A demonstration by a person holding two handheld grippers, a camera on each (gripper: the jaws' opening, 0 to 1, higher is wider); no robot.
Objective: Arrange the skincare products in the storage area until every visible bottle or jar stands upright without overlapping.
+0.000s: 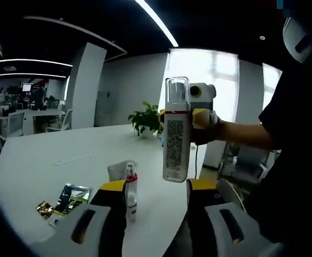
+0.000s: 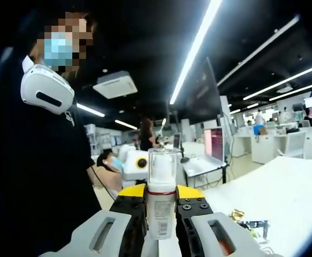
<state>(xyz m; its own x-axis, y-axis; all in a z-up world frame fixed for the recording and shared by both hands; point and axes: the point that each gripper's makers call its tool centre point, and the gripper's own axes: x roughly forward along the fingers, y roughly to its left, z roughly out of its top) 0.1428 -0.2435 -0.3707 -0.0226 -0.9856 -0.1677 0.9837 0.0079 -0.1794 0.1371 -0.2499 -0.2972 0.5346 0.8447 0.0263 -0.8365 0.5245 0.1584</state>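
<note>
Here the right gripper (image 2: 161, 214) clamps a tall bottle (image 2: 161, 203) upright above the table edge (image 1: 161, 225); left gripper (image 1: 157, 214) jaws apart.

Light's pretty uneven here: long ceiling strip lights (image 2: 198, 48) glow hard white against a dark ceiling, and in the left gripper view the big window (image 1: 214, 80) behind the held-up bottle (image 1: 176, 134) is totally blown out, so the bottle's clear cap reads washed and hazy. The white table (image 1: 48, 155) comes out bright and flat with barely any shadow on it, while the person's dark shirt (image 2: 43, 176) is just a black mass. Fisheye bends the strip lights and table edge, and the far office desks go soft and smeary.
</note>
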